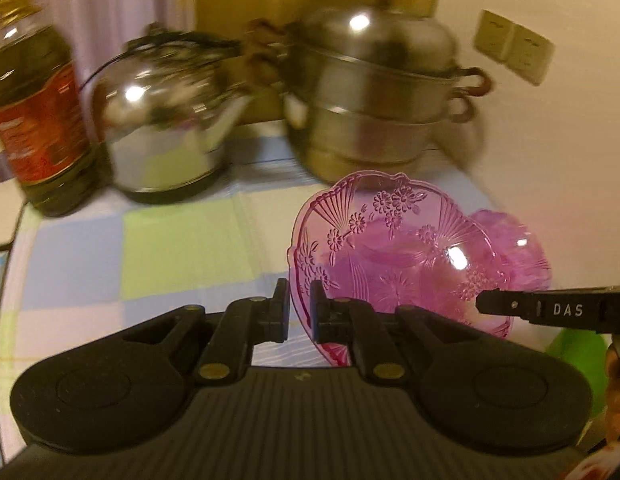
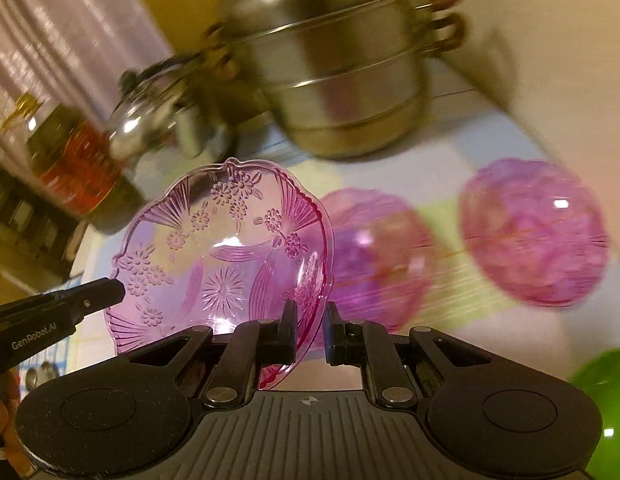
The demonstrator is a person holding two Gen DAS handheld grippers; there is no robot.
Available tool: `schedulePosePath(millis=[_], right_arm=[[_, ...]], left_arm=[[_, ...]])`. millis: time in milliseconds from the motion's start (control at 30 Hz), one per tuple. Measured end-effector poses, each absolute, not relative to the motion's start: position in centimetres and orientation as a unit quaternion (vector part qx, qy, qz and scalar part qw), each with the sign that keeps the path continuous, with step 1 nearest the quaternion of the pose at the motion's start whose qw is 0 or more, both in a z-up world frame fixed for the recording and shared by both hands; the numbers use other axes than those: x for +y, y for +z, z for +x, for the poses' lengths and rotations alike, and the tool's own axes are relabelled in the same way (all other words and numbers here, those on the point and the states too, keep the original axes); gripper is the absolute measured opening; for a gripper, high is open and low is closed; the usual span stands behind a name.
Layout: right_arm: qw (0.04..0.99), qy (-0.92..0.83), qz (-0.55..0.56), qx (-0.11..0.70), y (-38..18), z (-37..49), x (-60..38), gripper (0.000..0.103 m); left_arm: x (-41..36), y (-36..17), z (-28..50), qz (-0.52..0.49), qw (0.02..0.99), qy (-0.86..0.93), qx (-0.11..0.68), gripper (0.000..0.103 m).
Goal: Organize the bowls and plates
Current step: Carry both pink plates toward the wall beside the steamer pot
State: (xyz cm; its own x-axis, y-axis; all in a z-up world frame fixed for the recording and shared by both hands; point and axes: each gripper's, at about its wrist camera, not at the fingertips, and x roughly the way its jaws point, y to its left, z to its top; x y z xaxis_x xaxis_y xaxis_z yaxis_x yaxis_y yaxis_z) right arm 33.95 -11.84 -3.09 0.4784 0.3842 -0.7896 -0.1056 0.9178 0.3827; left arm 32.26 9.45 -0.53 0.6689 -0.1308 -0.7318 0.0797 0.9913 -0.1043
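Observation:
A clear pink plate (image 1: 390, 248) with pressed flowers and fans is held up off the table, tilted, between both grippers. My left gripper (image 1: 298, 294) is shut on its left rim. My right gripper (image 2: 310, 312) is shut on the opposite rim, and in the left wrist view its black tip (image 1: 484, 303) comes in from the right. The right wrist view shows the plate (image 2: 221, 256) and the left gripper (image 2: 118, 291) at its left edge. Two round pink bowls (image 2: 378, 256) (image 2: 534, 232) stand on the table beyond; one bowl (image 1: 514, 240) shows behind the plate.
At the back of the checked tablecloth (image 1: 169, 248) stand an oil bottle (image 1: 37, 120), a steel kettle (image 1: 161, 128) and a stacked steel steamer pot (image 1: 374, 92). A wall socket (image 1: 514, 50) is at the right. A green object (image 2: 606, 392) lies at the near right.

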Motion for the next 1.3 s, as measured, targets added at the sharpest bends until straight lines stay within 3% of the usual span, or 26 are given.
schedulePosePath(millis=[667, 1300], right_arm=[[0.862, 0.029, 0.185, 0.472, -5.8, 36.2, -29.2, 0.013], [0.869, -0.040, 0.155, 0.469, -10.5, 39.0, -31.3, 0.013]], left_arm=[[-7.4, -4.9, 41.0, -0.006, 0.898, -0.161, 0.409, 0.009], [-11.9, -11.0, 45.8, 0.021, 0.884, -0.183, 0.430, 0.009]])
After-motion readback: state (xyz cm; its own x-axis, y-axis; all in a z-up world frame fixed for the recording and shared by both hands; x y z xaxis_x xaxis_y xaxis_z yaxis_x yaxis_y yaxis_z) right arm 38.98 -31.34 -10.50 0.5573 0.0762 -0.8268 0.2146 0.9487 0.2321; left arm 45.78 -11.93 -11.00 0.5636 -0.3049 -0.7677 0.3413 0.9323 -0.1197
